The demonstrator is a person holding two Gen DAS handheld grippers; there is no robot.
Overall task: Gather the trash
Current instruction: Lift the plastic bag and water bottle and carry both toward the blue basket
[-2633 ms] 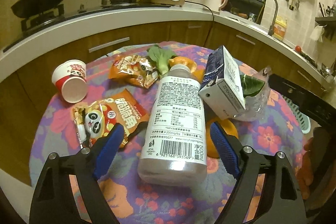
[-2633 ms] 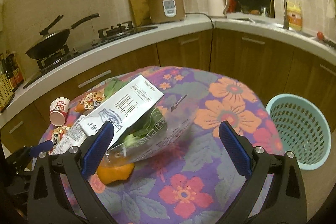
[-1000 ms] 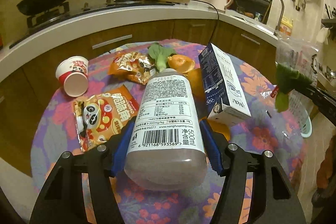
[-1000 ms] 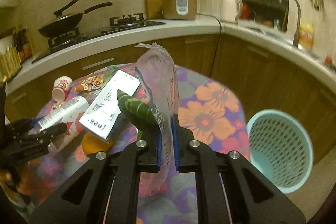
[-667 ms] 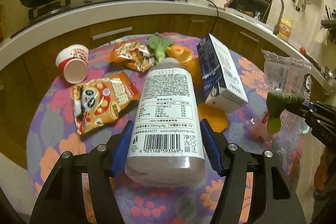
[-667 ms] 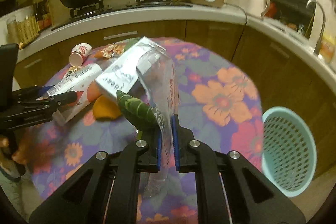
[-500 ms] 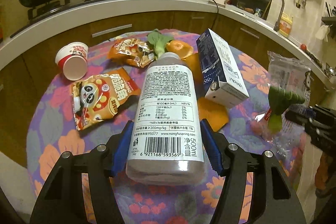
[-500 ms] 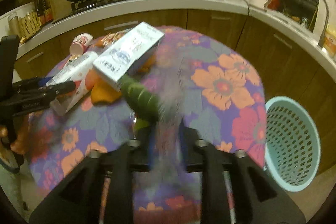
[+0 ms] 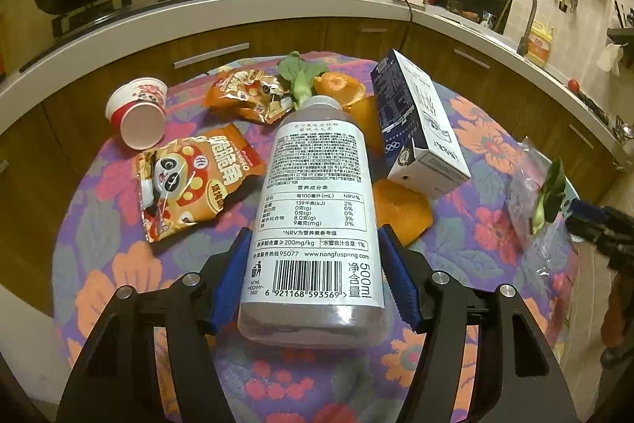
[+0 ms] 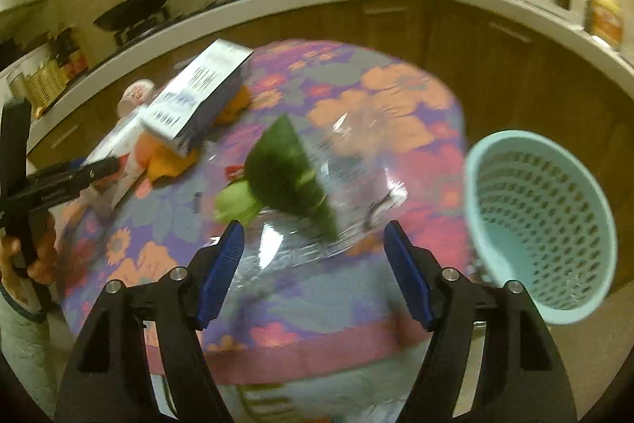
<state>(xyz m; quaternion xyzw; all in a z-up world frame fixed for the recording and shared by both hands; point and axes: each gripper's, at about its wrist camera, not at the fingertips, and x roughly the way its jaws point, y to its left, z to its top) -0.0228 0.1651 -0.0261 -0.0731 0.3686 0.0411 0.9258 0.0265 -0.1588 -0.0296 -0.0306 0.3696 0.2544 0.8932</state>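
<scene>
Blue fingers [image 9: 390, 278] of the left gripper [image 9: 315, 280] clamped on either side of the plastic bottle [image 9: 317, 209], pads pressing its labelled lower end, cap end pointing away toward the counter. Over on the other side, right gripper [image 10: 315, 274] with jaws opening, pads spread wide and off the clear plastic bag [image 10: 348, 193], which sits just ahead of them with a green leafy vegetable [image 10: 285, 177] inside. Blurred view there, so probably loose above the table edge rather than resting on it, hard to say. Light blue mesh basket [image 10: 543, 224] off to the right of the bag, beside the table, standing apart from it. Floral tablecloth [image 9: 119, 264] still crowded: milk carton [image 9: 420, 133] lying right of the bottle, orange peel [image 9: 402, 211] tucked against the carton's near end, panda snack packet [image 9: 190, 181] to the left, a second crumpled snack wrapper [image 9: 245, 94] farther back, paper cup [image 9: 138, 111] tipped on its side near the left rim. Hand [image 10: 35, 248] gripping the left tool's handle at the left edge.
</scene>
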